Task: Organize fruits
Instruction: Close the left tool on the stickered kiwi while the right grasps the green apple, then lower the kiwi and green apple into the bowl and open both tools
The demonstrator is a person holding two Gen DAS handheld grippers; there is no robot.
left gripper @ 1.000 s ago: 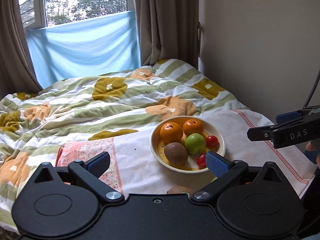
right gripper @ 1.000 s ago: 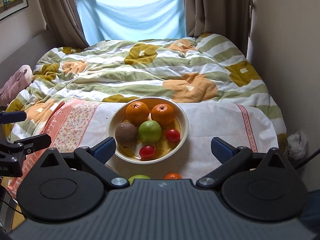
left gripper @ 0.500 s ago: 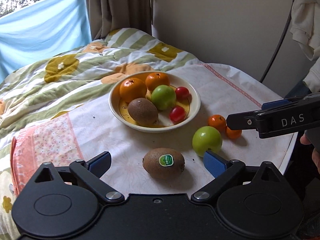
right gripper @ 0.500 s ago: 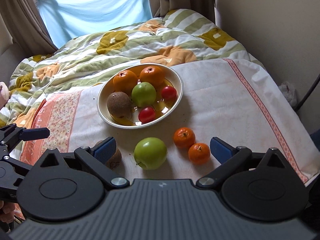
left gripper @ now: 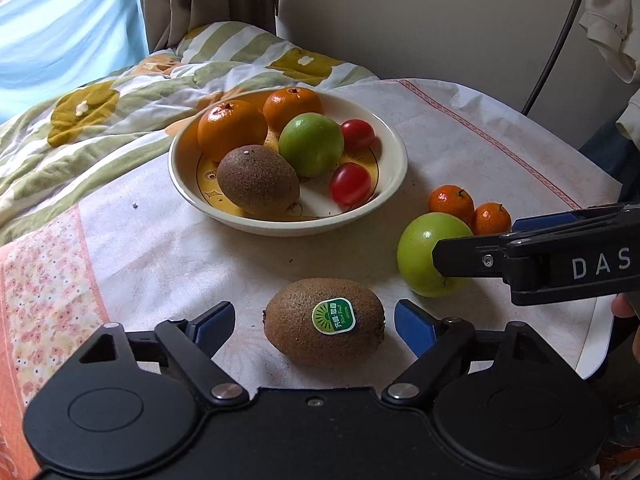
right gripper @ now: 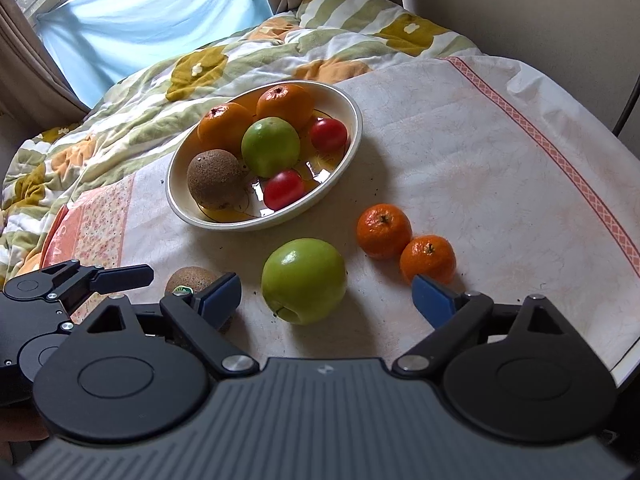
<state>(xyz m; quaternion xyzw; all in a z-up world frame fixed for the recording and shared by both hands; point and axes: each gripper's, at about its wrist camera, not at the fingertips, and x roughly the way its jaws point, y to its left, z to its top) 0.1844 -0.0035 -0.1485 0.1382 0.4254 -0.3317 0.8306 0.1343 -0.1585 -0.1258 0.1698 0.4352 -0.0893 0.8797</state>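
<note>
A cream bowl [left gripper: 394, 184] [right gripper: 344, 108] holds two oranges, a green apple, a kiwi and two red tomatoes. On the cloth in front of it lie a stickered kiwi [left gripper: 324, 322] [right gripper: 188, 280], a green apple [left gripper: 420, 248] [right gripper: 304, 280] and two small mandarins [left gripper: 451, 204] [right gripper: 427, 259]. My left gripper [left gripper: 315, 324] is open with the stickered kiwi between its fingers. My right gripper [right gripper: 326, 298] is open with the loose apple between its fingers; it also shows in the left wrist view [left gripper: 472, 240].
The fruit sits on a round table under a white cloth with pink trim [right gripper: 520, 120]. A bed with a striped flowered quilt [left gripper: 100, 120] lies behind it. A wall [left gripper: 440, 12] and a dark cable are at the right. The table's edge is close at the right.
Both grippers have dropped and moved forward toward the table. The kiwi now lies between the left fingers and the apple between the right fingers.
</note>
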